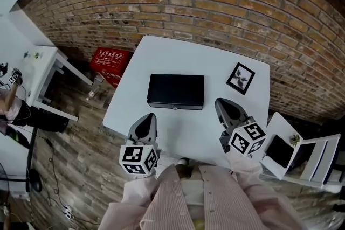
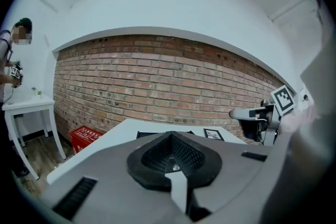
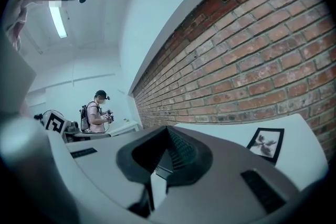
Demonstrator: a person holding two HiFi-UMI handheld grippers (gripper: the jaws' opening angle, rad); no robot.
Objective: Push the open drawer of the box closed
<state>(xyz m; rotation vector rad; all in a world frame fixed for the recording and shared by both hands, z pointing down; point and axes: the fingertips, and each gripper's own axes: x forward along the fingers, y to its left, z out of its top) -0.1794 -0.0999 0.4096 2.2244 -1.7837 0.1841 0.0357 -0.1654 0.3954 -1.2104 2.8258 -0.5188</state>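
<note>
we hold the left gripper (image 1: 145, 122) and right gripper (image 1: 225, 107) with jaws pressed together, empty; the black box (image 1: 176, 91) sits ahead between them on the white table (image 1: 161, 56), touching neither.

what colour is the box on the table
The box is black; the head view shows it best.

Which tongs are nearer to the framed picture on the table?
Right. The right tongs hover just before the framed picture; the left tongs are farther, by the left end of the black box.
</note>
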